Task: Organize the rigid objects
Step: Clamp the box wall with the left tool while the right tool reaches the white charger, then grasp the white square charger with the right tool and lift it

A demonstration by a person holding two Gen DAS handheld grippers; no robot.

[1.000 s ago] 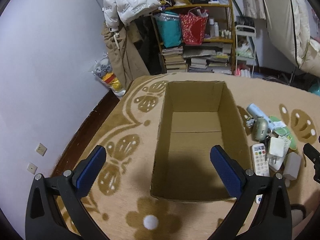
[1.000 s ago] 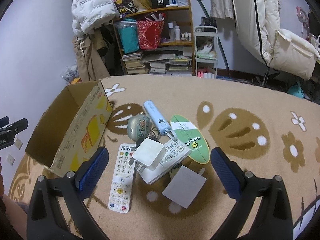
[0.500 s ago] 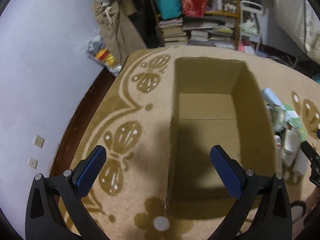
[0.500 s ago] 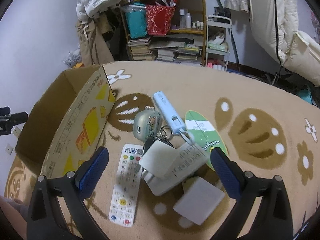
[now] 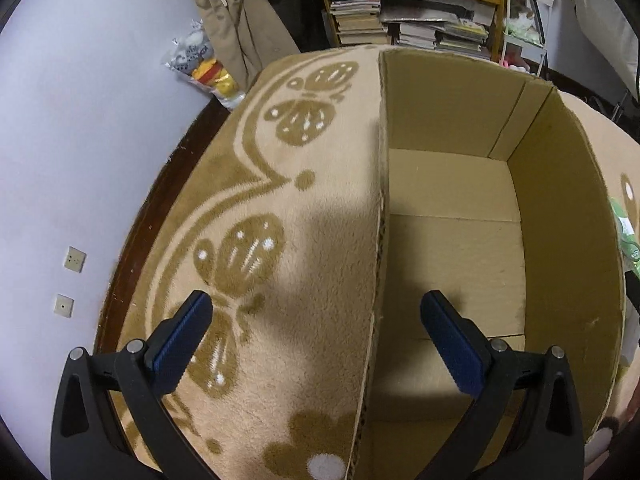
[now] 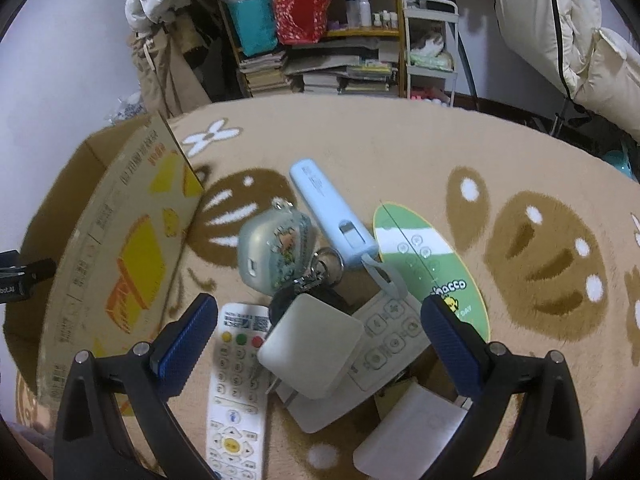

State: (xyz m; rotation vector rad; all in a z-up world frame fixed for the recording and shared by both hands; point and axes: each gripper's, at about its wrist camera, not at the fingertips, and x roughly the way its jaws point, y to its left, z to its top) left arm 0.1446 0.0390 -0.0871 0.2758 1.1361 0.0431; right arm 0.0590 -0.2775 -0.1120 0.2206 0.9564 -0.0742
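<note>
An empty open cardboard box (image 5: pixel 452 240) stands on the patterned carpet; my left gripper (image 5: pixel 312 336) hangs open above its left wall, one finger on each side. In the right wrist view the box (image 6: pixel 116 256) sits at the left beside a pile of objects. My right gripper (image 6: pixel 316 336) is open just above a white square charger (image 6: pixel 312 344). Around the charger lie a white remote (image 6: pixel 236 392), a larger white keypad remote (image 6: pixel 384 336), a grey-green case with keyring (image 6: pixel 276 252), a light blue tube-shaped device (image 6: pixel 332 216), a green oval card (image 6: pixel 432 264) and a white flat block (image 6: pixel 408 432).
A lavender wall (image 5: pixel 72 152) with sockets runs close on the left of the carpet. At the back stands a crowded shelf (image 6: pixel 320 52) with books and bags, with hanging coats (image 6: pixel 160 60) beside it. Open carpet (image 6: pixel 540 248) lies right of the pile. A bag of plush toys (image 5: pixel 204 68) leans against the wall.
Both grippers have moved forward and lower. The left one has shifted left from over the box's middle to over its left wall. The right one has closed in on the pile.
</note>
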